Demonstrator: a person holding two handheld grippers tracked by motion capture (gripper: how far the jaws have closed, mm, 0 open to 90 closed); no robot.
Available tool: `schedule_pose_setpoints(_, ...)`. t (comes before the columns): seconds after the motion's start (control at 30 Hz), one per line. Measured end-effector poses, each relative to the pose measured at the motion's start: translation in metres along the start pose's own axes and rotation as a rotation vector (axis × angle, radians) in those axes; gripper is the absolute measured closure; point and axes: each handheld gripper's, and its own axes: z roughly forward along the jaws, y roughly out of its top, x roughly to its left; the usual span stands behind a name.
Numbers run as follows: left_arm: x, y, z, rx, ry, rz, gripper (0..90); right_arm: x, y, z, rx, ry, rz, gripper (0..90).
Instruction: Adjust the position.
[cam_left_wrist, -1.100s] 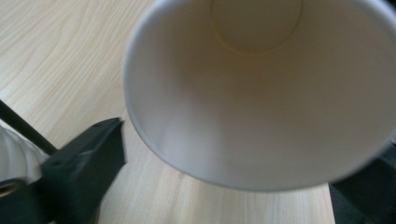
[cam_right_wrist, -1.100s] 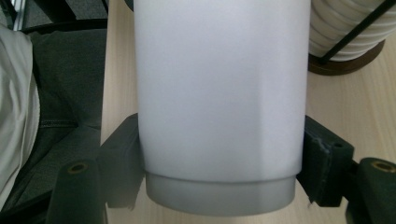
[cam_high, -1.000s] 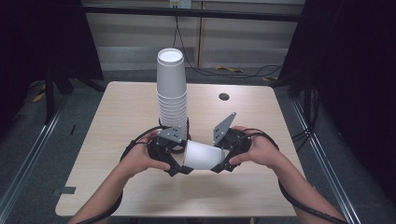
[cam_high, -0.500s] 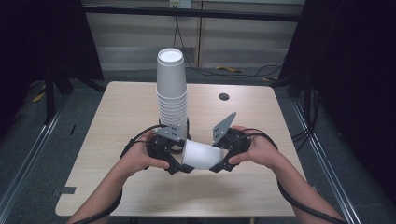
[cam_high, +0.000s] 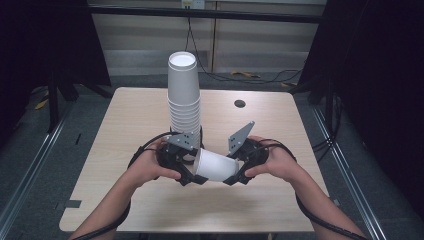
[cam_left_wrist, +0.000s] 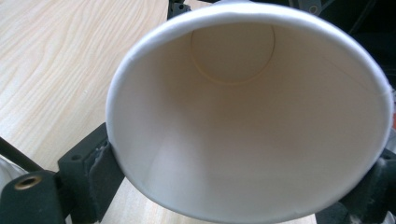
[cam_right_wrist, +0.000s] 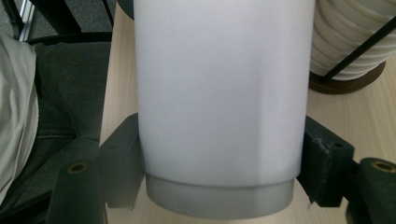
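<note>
A light wooden table (cam_high: 130, 120) bears a cup stack (cam_high: 184, 97) upright.

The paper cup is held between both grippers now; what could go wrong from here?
1. The paper cup is thin: the left gripper, whose jaws have just been closing on its rim, might dent it.
2. The right gripper clamps its base end; pulling apart could tear or drop it.
3. The tall cup stack stands close behind and might be knocked over.

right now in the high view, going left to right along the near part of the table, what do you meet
left hand → black left tool → white paper cup lying on its side → black right tool → right hand
</note>
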Motion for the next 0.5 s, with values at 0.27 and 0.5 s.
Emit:
schedule_pose_setpoints(0.27,0.0002,0.0031,0.0007,-0.003,-0.005,0.007,9.3,0.0000,-0.0023,0.0007,-0.015,-0.004,-0.009,27.0)
schedule_pose_setpoints(0.5,0.0009,0.0035,-0.0014,-0.001,-0.005,0.013,11.1,-0.0006,-0.0033,0.0022,-0.030,-0.006,-0.010,27.0)
